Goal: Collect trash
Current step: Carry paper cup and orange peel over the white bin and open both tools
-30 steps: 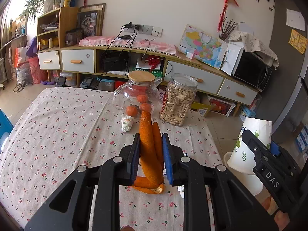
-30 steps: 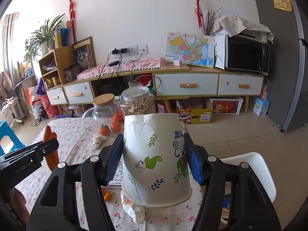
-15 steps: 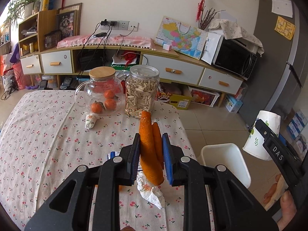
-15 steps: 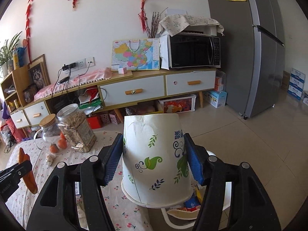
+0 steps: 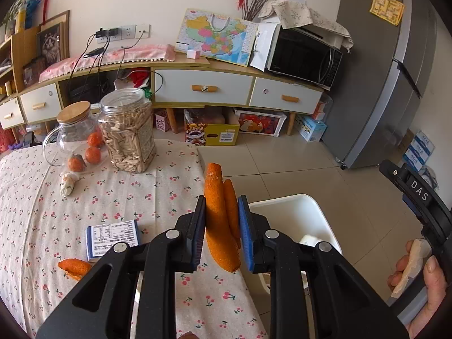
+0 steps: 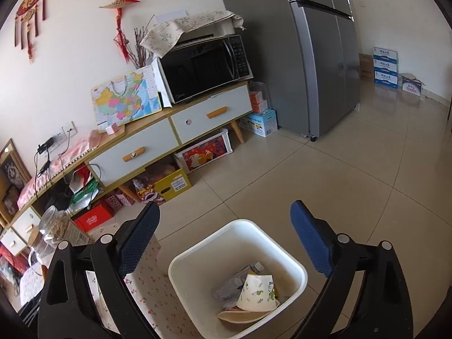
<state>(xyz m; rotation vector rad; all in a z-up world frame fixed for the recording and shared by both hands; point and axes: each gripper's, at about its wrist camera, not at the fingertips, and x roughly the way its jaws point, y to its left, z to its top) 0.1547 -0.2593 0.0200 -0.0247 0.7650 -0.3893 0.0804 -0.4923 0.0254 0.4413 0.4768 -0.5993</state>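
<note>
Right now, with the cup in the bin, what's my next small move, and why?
Probably carry the left gripper, shut on the orange peel, sideways over the white bin and release. The paper cup lies inside, and the right gripper is opening, empty.

A cotton-looking tablecloth (image 5: 113,197), matt and printed with cherries, covers the table. The orange peel (image 5: 219,220) shows a rough, pitted skin between the left gripper's (image 5: 220,226) matt black plastic arms and textured blue pads (image 5: 245,234). The bin (image 6: 293,265) beside the table's edge is smooth, faintly glossy white plastic; inside lies a printed paper cup (image 6: 258,296) on crinkled clear wrapping. A clear plastic jar (image 5: 128,132) and a glass jug (image 5: 73,138) with a wooden lid stand near the far edge. The floor tiles (image 6: 353,175) gleam, and the fridge (image 6: 319,56) has a brushed grey metal look.
</note>
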